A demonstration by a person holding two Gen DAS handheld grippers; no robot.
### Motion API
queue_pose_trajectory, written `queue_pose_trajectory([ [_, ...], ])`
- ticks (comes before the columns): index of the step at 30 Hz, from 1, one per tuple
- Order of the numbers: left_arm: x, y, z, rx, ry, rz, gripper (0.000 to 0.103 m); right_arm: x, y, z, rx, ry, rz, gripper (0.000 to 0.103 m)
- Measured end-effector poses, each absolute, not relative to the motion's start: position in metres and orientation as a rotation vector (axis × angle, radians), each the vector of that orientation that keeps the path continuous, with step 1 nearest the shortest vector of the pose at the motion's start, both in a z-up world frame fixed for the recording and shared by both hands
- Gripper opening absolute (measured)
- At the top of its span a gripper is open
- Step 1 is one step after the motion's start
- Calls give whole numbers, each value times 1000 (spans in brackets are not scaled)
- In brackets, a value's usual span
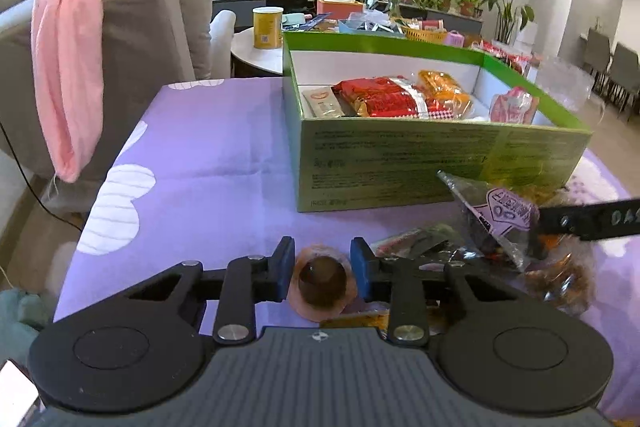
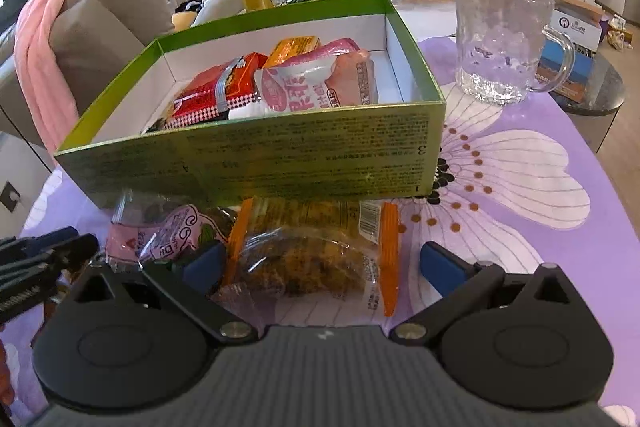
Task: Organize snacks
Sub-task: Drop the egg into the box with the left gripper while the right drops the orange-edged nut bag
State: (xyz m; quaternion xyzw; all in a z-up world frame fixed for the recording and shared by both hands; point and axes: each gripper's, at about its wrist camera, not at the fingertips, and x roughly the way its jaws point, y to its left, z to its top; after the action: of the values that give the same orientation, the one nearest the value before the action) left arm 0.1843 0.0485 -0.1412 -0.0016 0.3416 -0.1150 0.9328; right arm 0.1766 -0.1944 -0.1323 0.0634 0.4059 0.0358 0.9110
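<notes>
left gripper [image 1: 322,269] pinches a small brown snack [image 1: 323,281]; right gripper [image 2: 320,261], spread wide, straddles an orange packet [image 2: 316,259] before the green box [image 2: 280,163].

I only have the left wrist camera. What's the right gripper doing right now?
Observer: The right gripper is open, straddling an orange-edged snack packet lying on the cloth in front of the green box.
Operator: My left gripper has the round snack. Room in the box?
Observer: Yes, bare white floor shows at its right end, beside the pink packet.
Operator: Anything past that end?
Observer: A clear glass mug stands upright on the cloth, apart from the box.
</notes>
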Motion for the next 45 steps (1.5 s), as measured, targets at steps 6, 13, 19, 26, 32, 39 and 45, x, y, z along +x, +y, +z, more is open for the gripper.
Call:
queue_pose_trajectory([
  [6, 171, 54, -126, -37, 667, -235, 26, 164, -192, -125, 108, 814, 114, 82],
  [13, 156, 56, -104, -52, 619, -236, 26, 144, -195, -112, 105, 782, 114, 81],
  [19, 146, 52, -88, -62, 585, -248, 26, 131, -204, -96, 122, 739, 100, 81],
  [26, 146, 42, -69, -46, 538, -271, 26, 126, -208, -70, 146, 659, 117, 81],
  [32, 157, 28, -51, -27, 505, -296, 27, 140, -208, -47, 153, 582, 127, 81],
  [39, 182, 11, -36, 13, 460, -321, 27, 163, -206, -32, 151, 524, 141, 81],
  [45, 206, 2, -36, 29, 449, -335, 27, 182, -208, -34, 158, 515, 139, 81],
])
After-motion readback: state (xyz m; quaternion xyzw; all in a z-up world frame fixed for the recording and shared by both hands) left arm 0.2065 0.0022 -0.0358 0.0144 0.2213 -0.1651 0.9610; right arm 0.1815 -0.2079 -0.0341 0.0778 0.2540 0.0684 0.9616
